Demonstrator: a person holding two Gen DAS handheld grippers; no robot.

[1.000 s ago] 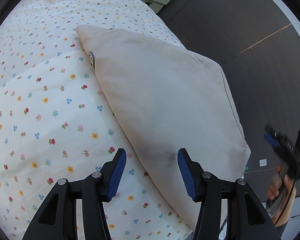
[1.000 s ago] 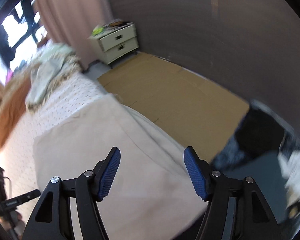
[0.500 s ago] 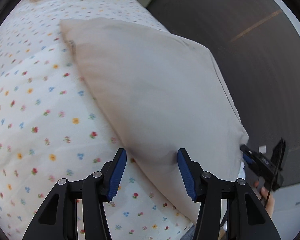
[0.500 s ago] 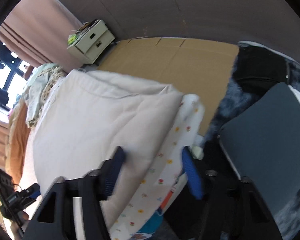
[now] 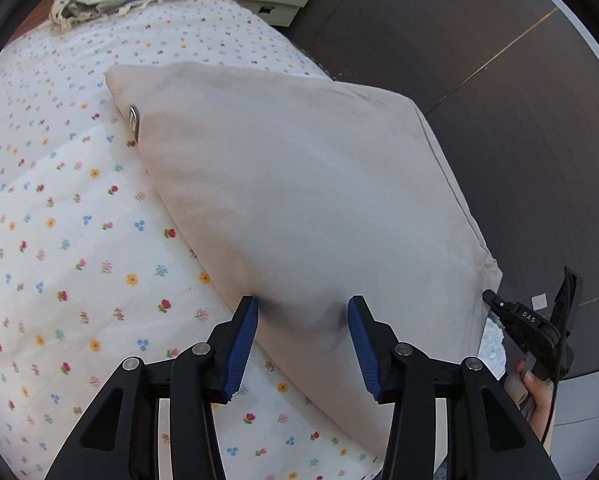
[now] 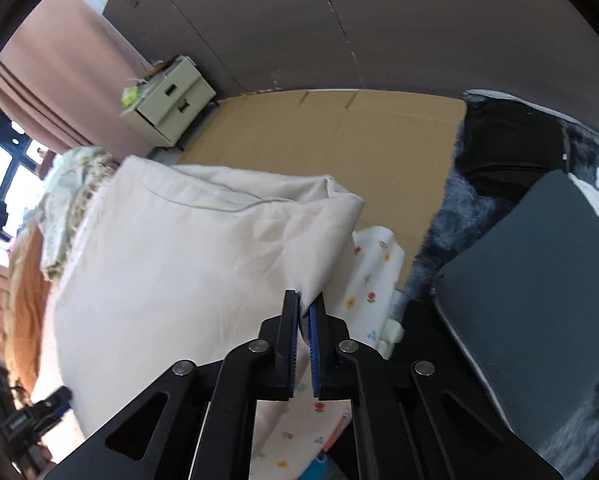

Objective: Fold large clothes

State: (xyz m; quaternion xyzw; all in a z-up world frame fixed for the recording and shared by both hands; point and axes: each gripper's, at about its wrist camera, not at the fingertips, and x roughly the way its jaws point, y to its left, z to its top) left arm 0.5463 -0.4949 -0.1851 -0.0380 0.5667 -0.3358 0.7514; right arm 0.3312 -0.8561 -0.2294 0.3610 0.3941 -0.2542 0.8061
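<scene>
Left to right across the bed: flowered bedspread (image 5: 59,240) to the left, cream garment (image 5: 299,184) lying flat on it toward the right-hand edge, already doubled into a broad panel, a metal button (image 5: 134,117) showing at its far left corner. Left gripper (image 5: 302,332) poised low over the garment's near edge, jaws closing yet well apart, blue pads straddling the cloth without pressing it; shadows at both tips suggest near contact, touch not confirmed. Right gripper (image 6: 304,320) at the garment's near right corner, pads pressed together and pinching a fold of the cream cloth. Step in hand, by judgement: securing the two near corners ahead of a further fold, right corner taken, left not yet. Next move appears to call for the left jaws to shut on the near edge, catching every layer rather than the top one alone, then a joint lift and carry across with both corners level, so the panel does not skew or drag the bedspread. Views compared: left wrist view alone gives the garment's full outline, the button, and the right gripper's body held in a hand (image 5: 535,392) at the far right; right wrist view alone confirms the pinch itself, the layered seams along the garment's right edge, the cardboard sheet (image 6: 359,136) on the floor, the drawer unit (image 6: 167,100) and a dark cushion (image 6: 527,268) beside the bed
</scene>
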